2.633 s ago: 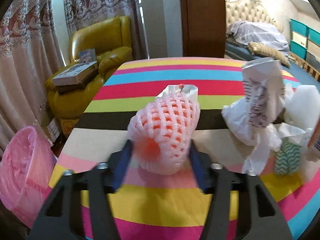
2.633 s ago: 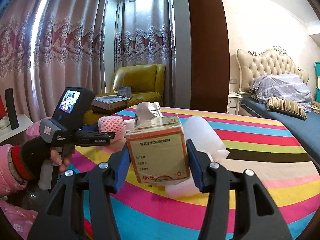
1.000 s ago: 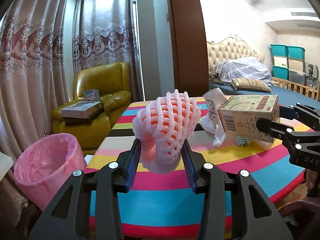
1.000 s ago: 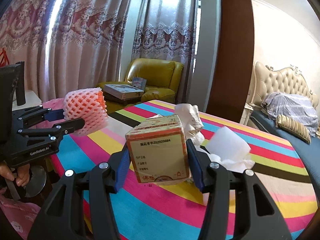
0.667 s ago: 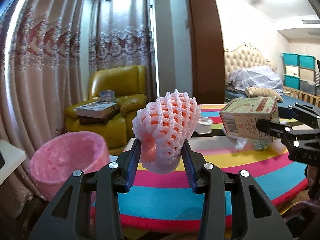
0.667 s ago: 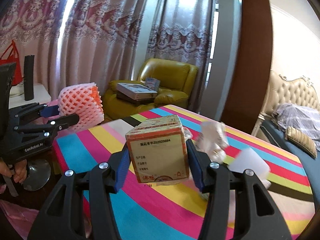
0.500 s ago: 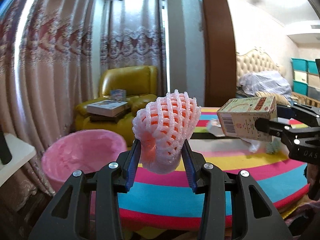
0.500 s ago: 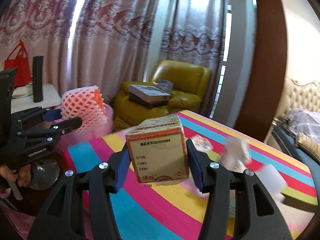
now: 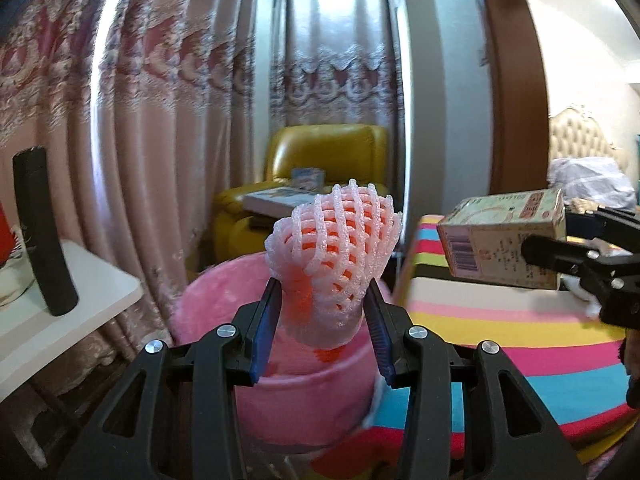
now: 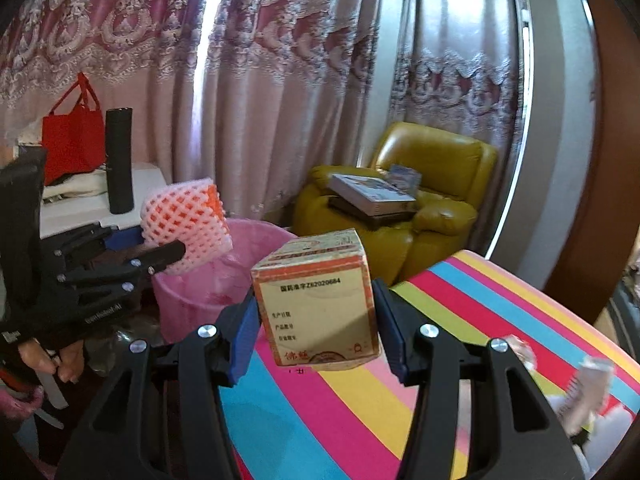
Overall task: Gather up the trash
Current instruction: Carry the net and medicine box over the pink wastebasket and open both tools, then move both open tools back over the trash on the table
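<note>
Foam fruit net (image 9: 336,256) sits pinched in my left tongs (image 9: 323,326), over the pink-lined trash bin (image 9: 280,368). My right tongs (image 10: 316,330) clamp a small cardboard carton (image 10: 316,300) above the striped counter (image 10: 460,320); beyond stands a yellow armchair (image 10: 424,200).

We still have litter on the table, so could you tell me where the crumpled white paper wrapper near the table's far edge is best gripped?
Judging by the blurred right wrist view, the crumpled white wrapper stands roughly upright on the striped table. Probably pinch its narrower upper part from above, tongs either side. Both tongs are full now: foam net, cardboard box.
</note>
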Demonstrator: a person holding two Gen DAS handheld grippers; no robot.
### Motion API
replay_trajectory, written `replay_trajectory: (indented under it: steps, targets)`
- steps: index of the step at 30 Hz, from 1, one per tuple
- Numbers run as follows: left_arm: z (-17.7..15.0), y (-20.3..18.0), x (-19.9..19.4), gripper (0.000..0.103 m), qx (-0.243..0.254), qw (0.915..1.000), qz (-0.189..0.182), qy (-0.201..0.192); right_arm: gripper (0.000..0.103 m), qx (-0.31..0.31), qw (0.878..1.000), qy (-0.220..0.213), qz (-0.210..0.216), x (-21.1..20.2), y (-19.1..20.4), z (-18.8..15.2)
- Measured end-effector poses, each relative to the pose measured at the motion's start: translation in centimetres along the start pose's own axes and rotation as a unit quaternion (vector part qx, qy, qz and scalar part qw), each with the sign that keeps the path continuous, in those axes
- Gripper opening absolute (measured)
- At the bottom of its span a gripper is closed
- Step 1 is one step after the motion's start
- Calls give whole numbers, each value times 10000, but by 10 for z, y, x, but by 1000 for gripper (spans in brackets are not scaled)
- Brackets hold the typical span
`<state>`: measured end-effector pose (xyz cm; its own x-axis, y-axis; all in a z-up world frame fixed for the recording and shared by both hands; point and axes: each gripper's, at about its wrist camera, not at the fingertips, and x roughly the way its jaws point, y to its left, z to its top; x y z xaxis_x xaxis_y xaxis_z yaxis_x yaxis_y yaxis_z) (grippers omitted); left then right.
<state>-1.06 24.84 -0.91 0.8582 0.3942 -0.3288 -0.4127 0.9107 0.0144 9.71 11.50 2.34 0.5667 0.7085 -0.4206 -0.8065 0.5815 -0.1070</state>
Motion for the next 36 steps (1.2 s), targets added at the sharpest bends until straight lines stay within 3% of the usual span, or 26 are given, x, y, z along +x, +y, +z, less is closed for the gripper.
replay_trajectory:
  steps: [7,14,17,18,20,24,28,32,36]
  targets:
    - [-2,38,27,41,-272,9992,225,167,52,-115,9992,141,344,54,25,26]
    - [-8,47,44,41,-301,9986,324,289,52,-242,9985,203,437,90,43,37]
    - [-12,52,51,46,-343,9981,372,346,53,-367,9980,243,446,104,50,37]
    - [-13,53,52,50,-351,9980,397,350,55,-392,9980,233,444,106,50,37]
    - [-16,57,54,55,-369,9976,444,377,72,-318,9980,250,491,109,48,36]
    - [-23,60,52,80,-406,9967,593,364,72,-214,9987,240,386,101,37,28]
    - [-28,59,46,92,-418,9959,703,381,72,-37,9993,265,265,84,18,16]
    - [-32,49,37,94,-441,9957,717,392,72,121,9994,328,48,60,-1,0]
    - [-27,22,27,94,-449,9980,276,345,73,251,9990,303,-214,28,-23,-19]
